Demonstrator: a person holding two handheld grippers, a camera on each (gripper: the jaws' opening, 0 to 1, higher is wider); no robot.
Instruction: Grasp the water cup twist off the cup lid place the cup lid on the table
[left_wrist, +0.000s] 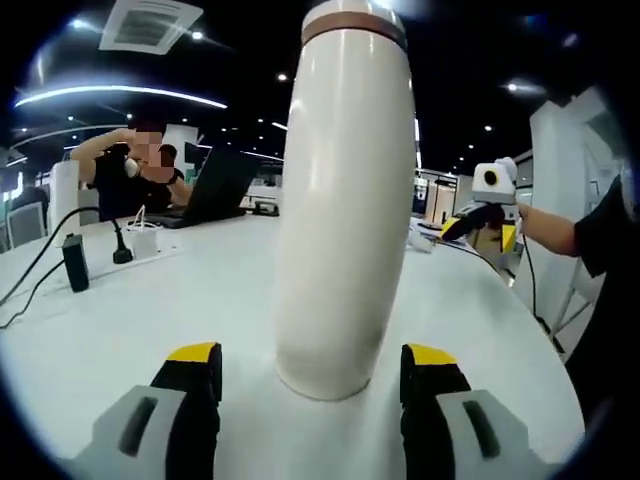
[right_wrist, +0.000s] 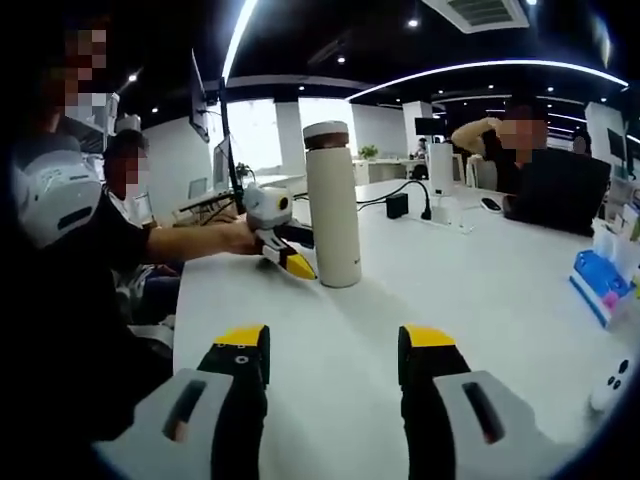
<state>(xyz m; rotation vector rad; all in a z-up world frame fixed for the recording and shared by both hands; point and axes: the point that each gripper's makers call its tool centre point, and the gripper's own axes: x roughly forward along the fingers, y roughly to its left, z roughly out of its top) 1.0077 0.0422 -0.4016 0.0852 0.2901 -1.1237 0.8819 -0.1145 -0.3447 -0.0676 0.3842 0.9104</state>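
The white tabletop (right_wrist: 520, 290) is carrying the upright cream water cup (left_wrist: 345, 200), its brown-banded cup lid (right_wrist: 326, 133) sitting on top. The left claw (left_wrist: 312, 372) is gaping around its base, untouching; the right claw (right_wrist: 332, 352) is hanging open, empty, well apart.

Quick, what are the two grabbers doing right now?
Left gripper: open, jaws on either side of the water cup.
Right gripper: open, holding nothing.

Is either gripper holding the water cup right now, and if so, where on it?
Nothing is held. The left gripper is open, its jaws on either side of the water cup base without touching. The right gripper is open, away from the cup.
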